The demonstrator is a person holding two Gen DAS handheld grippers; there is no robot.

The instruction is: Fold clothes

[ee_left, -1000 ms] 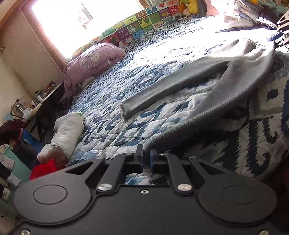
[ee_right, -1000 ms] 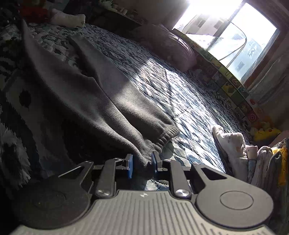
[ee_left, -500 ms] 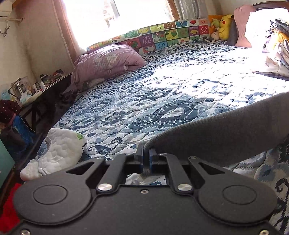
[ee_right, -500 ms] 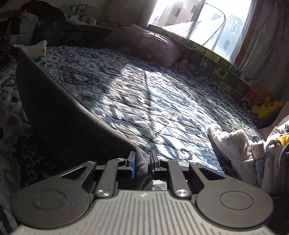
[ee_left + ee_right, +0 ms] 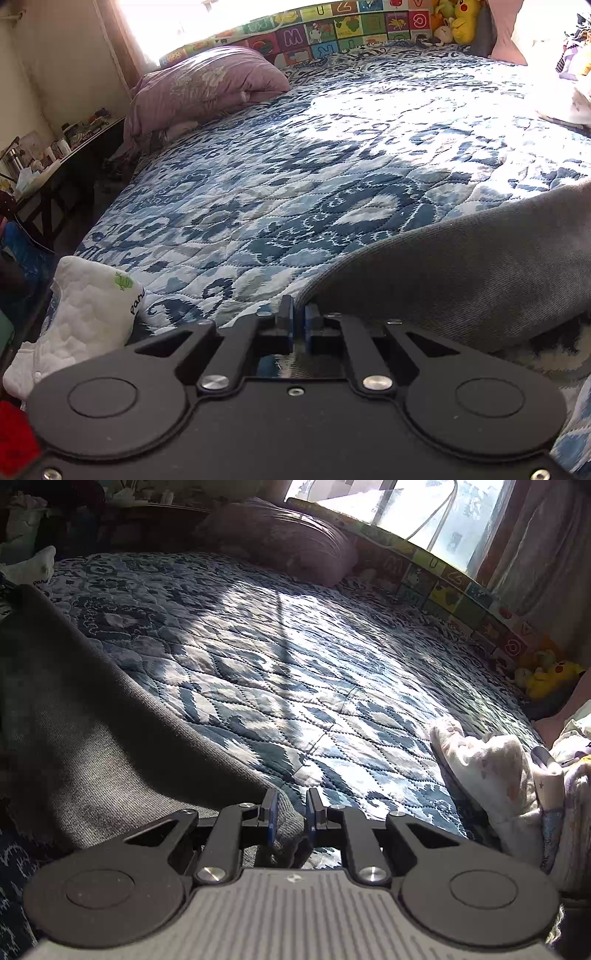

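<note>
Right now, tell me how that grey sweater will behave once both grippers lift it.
Probably floppy: the grey sweater already sags between the left gripper and right gripper. The thick knit looks grippy, unlikely to slip. It would likely drag across the quilt.

left gripper: black, silver screws | right gripper: black, ribbed grey plate

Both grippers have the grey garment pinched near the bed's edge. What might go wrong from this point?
1. The right gripper has only a small bunch of the grey garment between its fingers, with a visible gap, so the fabric may slip out when pulled.
2. The left gripper pinches just the garment's edge; uneven tension between the two could skew the fold.
3. The white quilted item lies close by and might get snagged or dragged.
</note>
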